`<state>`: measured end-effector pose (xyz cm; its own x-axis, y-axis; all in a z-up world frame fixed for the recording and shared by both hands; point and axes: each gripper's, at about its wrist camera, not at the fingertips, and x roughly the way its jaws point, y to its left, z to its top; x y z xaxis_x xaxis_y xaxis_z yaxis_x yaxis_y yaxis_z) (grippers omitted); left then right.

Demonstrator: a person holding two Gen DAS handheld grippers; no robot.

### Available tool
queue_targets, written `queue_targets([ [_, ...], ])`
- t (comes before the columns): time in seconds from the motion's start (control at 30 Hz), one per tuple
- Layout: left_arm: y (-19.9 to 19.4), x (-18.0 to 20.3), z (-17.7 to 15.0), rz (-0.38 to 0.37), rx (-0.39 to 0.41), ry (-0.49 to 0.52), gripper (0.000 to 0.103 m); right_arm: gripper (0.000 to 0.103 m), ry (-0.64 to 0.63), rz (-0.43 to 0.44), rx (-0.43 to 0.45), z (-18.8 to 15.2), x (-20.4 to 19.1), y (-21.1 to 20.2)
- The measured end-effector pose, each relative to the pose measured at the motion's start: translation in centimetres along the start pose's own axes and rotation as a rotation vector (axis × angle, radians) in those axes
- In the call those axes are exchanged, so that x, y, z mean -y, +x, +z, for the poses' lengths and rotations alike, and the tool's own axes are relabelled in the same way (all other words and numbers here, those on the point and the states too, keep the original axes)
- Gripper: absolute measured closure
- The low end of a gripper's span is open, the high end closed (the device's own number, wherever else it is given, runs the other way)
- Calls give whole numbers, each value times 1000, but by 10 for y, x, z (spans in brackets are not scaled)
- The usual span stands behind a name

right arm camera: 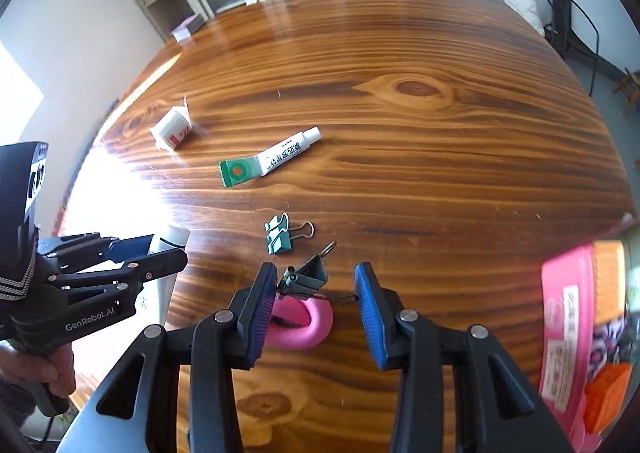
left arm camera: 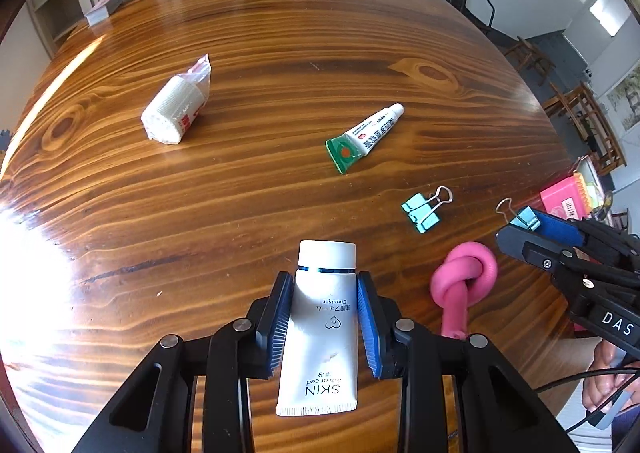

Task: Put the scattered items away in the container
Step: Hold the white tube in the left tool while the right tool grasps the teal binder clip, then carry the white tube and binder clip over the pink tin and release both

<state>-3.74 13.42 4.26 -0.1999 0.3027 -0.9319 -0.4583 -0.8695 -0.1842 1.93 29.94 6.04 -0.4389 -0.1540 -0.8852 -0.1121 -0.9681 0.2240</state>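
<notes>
Two grippers work over the wooden table [left arm camera: 256, 65]. The left gripper [left arm camera: 325, 317] is clenched on a white tube [left arm camera: 322, 337] printed "SKIN" and "Cleanser", low in its frame. The right gripper [right arm camera: 316, 307], marked "DAS", carries a blue binder clip [right arm camera: 306, 277] by its wire handles; its loose handle reaches toward the right pad. The pink container [right arm camera: 568, 337] sits at lower right. The left handle reads "GenRobot.AI"
</notes>
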Motion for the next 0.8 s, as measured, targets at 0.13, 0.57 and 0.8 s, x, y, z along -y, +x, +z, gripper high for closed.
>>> queue_targets([
  [0.13, -18, 10, -4, 10, 33, 9, 70, 59, 15, 12, 35, -10, 4, -20],
  [0.57, -62, 82, -30, 3, 96, 69, 70, 59, 60, 27, 128, -43, 33, -78],
  [0.8, -65, 143, -40, -31, 93, 138, 70, 59, 130, 0, 166, -70, 74, -113],
])
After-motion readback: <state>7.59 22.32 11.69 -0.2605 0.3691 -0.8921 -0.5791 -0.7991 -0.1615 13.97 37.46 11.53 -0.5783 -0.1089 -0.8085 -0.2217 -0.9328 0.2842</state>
